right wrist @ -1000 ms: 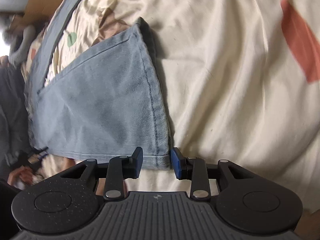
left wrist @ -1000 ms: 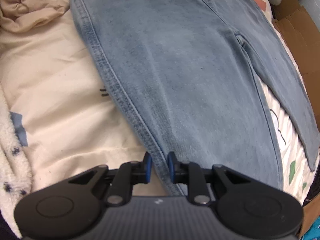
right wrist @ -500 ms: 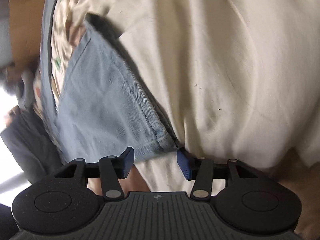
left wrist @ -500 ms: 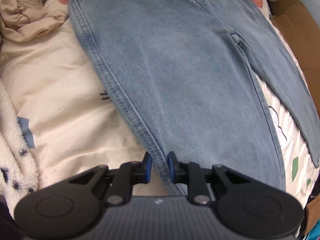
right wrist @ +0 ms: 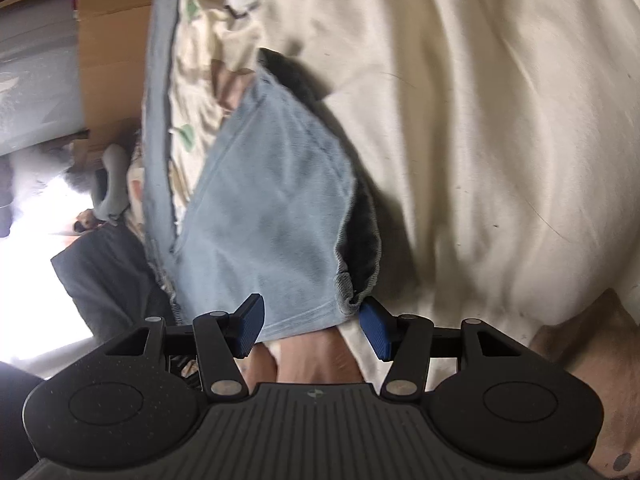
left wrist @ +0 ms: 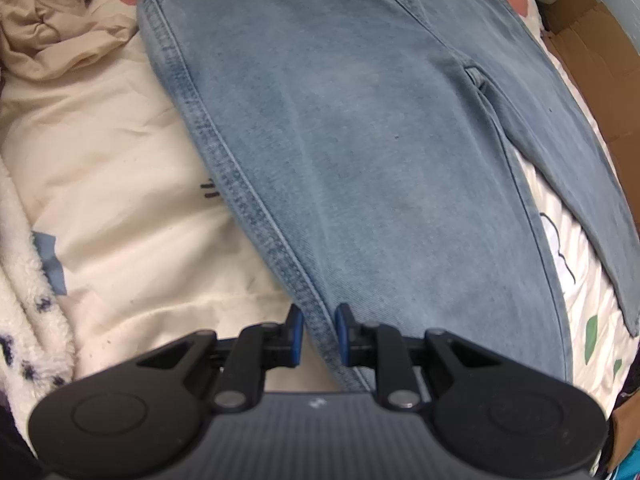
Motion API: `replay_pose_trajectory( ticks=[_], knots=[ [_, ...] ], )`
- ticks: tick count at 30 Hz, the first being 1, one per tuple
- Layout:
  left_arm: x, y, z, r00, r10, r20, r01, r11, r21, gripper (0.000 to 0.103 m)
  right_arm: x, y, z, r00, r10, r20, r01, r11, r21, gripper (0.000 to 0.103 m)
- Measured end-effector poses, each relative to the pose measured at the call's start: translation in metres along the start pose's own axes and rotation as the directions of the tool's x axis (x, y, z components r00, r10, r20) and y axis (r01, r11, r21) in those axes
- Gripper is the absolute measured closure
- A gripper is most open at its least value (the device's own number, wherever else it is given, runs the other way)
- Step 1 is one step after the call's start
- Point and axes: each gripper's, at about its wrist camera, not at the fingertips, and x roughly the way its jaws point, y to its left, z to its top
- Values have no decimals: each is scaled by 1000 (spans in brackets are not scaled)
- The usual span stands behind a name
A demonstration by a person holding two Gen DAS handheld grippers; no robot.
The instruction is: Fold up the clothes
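Denim, pale blue and faded, covers most of the bed: the jeans [left wrist: 360, 152] lie spread flat across the cream duvet [left wrist: 120, 208], waistband toward its far edge, legs running to the near edge. The left gripper [left wrist: 319, 334] is clenched on the outer side seam of one leg, blue pads pressing the stitched edge from both sides. In the right wrist view the right gripper [right wrist: 312, 328] stands released, its jaws having just been opening; the leg hem [right wrist: 280, 312] lies between them but neither pad presses it, and the cuff's corner [right wrist: 348, 300] curls up beside the right pad. A bare hand [right wrist: 316, 356] shows under that hem.

Judging from this, a lengthwise fold is being set up. The risk is on the right: with the cuff gaping, the jaws may close on only the top layer, so the leg opens and twists when lifted. The duvet is soft and rumpled too, so a low pinch could gather bedding with the denim and drag it along.
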Motion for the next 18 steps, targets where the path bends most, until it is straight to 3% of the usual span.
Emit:
replay_pose_trajectory(
  ticks=[4,13,18],
  knots=[
    [-1,2,-1,1000,0,-2,0,1000,4,84,0,-1,4,1000,-13,13,14,1000,-8,43],
    [-4,8,-4,1000,-5,-5,5,1000,7,84,19,-16,9,991,-134,-12,133,990,-43,44],
    [-5,11,-5,1000,-6,-5,7,1000,8,84,13,-30,9,994,-109,3,109,994,5,44]
  ],
)
